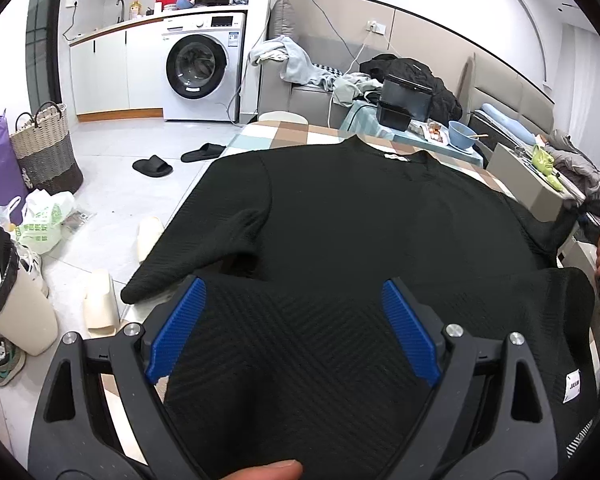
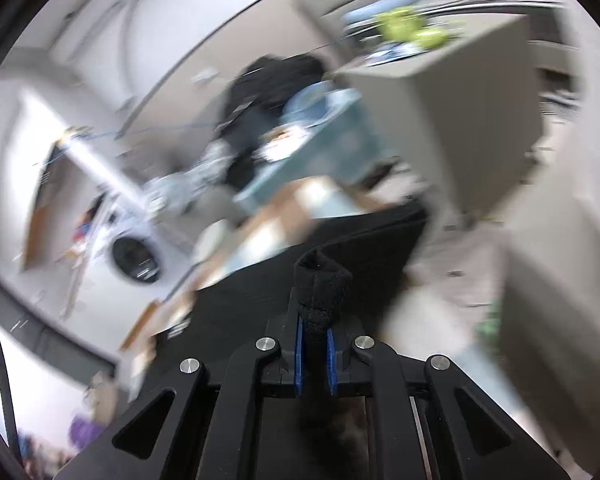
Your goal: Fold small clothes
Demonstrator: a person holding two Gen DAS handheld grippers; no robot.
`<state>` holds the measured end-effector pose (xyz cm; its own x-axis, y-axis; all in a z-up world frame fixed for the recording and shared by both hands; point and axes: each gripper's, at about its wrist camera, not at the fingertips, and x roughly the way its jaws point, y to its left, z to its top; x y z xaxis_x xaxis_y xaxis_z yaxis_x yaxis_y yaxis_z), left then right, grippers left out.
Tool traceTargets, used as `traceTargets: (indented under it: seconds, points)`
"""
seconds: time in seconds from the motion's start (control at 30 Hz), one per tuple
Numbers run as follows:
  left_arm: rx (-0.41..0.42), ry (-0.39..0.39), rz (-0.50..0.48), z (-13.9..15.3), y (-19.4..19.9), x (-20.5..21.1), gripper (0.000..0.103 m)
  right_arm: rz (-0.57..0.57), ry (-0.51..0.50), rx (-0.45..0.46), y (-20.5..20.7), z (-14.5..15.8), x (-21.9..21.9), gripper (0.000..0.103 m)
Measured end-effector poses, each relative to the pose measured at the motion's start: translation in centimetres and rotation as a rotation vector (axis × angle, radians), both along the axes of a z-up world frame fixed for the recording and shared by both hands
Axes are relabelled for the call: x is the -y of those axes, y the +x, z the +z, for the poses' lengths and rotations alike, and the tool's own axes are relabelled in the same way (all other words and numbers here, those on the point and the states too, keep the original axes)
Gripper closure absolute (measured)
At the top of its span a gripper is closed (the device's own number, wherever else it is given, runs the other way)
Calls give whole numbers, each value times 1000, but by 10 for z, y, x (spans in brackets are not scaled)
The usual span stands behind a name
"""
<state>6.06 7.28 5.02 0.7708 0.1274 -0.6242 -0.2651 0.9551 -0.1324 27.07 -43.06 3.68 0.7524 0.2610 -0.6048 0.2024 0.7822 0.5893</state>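
Black shirt (image 1: pixel 360 216) lengthwise on table (image 1: pixel 260 136), collar pointing away.

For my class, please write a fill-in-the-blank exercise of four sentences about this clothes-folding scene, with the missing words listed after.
1. The shirt spread on the table is ____ in colour.
2. The left gripper has its jaws ____ above the shirt.
3. The right gripper is shut on a bunch of ____.
4. On the floor by the washing machine lies a pair of black ____.

Missing words: black; open; fabric; slippers

Washing machine (image 1: pixel 203 68), woven basket (image 1: pixel 46 148), black slippers (image 1: pixel 153 166)
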Motion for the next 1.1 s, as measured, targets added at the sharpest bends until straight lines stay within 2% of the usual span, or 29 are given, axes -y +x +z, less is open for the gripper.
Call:
traceTargets:
  seconds: [0.1, 0.2, 0.23, 0.3, 0.37, 0.43, 0.5, 0.6, 0.63, 0.73, 0.8, 0.9, 0.97, 1.03, 1.07, 1.1]
  points:
    - [9, 6, 7, 1, -1, -3, 14, 183, 8, 34, 11, 15, -49, 94]
    - [3, 7, 20, 1, -4, -7, 14, 377, -13, 24, 11, 12, -101, 94]
    - [1, 7, 22, 1, -5, -8, 14, 456, -29, 6, 8, 7, -119, 94]
    - [-3, 10, 26, 0, -7, -10, 14, 540, -60, -54, 6, -6, -141, 94]
    - [-12, 17, 40, -2, -6, -13, 14, 595, -122, -128, 6, -22, -158, 84]
    - [-22, 15, 61, -4, -5, -17, 14, 579, -161, -172, 5, -33, -161, 82]
    - [-25, 3, 82, -5, -7, -23, 14, 559, -154, -180, 1, -37, -157, 81]
    - [-16, -14, 106, -5, -8, -33, 13, 503, -126, -218, 0, -45, -144, 73]
    - [-17, -25, 117, -6, -7, -37, 13, 488, -153, -238, 2, -49, -143, 70]
    - [-22, -88, 164, -10, -10, -54, 14, 487, -220, -282, -3, -56, -151, 68]
    - [-16, -137, 182, -14, -16, -66, 14, 527, -209, -263, -9, -49, -154, 65]
    - [-5, -215, 223, -23, -28, -87, 14, 608, -143, -184, -23, -36, -161, 60]
    - [-5, -259, 244, -27, -34, -99, 14, 574, -135, -154, -34, -31, -160, 53]
    - [4, -314, 280, -32, -41, -114, 14, 529, -157, -144, -40, -25, -155, 51]
    - [3, -339, 298, -34, -44, -121, 16, 519, -154, -138, -43, -25, -154, 51]
    - [2, -381, 309, -39, -45, -129, 24, 508, -145, -132, -48, -23, -151, 50]
